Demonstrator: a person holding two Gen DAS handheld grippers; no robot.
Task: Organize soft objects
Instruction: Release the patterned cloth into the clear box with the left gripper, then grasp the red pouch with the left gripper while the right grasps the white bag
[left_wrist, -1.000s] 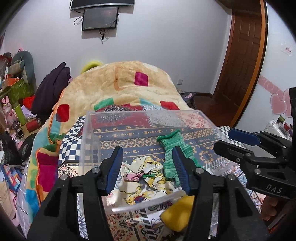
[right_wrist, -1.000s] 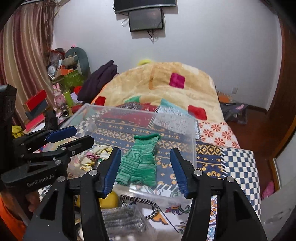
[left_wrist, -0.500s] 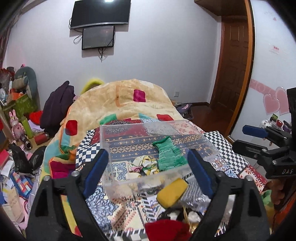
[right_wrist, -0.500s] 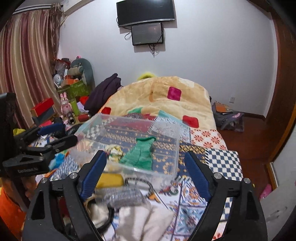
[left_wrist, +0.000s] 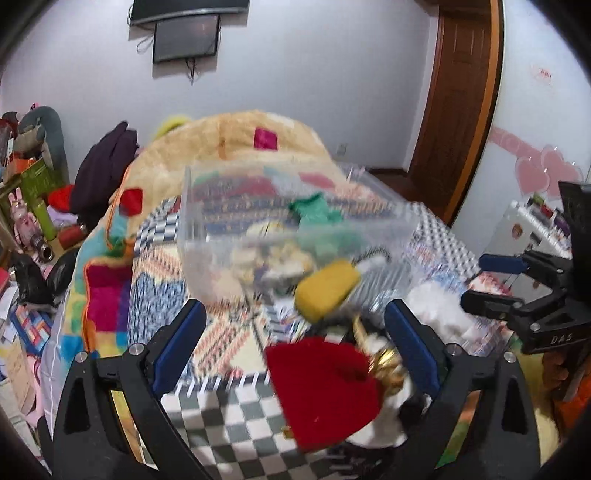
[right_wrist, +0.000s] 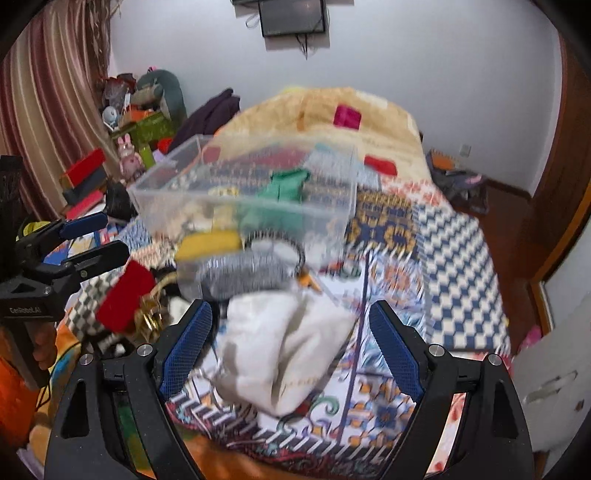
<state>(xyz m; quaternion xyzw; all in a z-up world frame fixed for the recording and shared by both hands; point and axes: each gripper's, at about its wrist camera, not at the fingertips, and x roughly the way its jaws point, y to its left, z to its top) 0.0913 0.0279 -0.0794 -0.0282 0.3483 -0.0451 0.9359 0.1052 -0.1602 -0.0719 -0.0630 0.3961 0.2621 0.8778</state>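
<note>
Partway through — clear plastic bin (left_wrist: 295, 236) on the bed holds a green knit sock (left_wrist: 314, 210) and a patterned cloth; red item (left_wrist: 321, 384), yellow piece (left_wrist: 327, 288), white cloth (right_wrist: 280, 347) lie outside it. Left gripper (left_wrist: 291, 343) and right gripper (right_wrist: 290, 343) both spread wide, holding nothing

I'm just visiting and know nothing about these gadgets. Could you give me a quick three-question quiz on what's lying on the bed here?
1. True or false: the green sock lies inside the clear bin.
2. Which item sits between the right gripper fingers' line of sight: A red cloth, B white cloth, C yellow item?
3. Fill in: both grippers' jaws are ____.

Key: 1 true; 2 B; 3 open.
</note>
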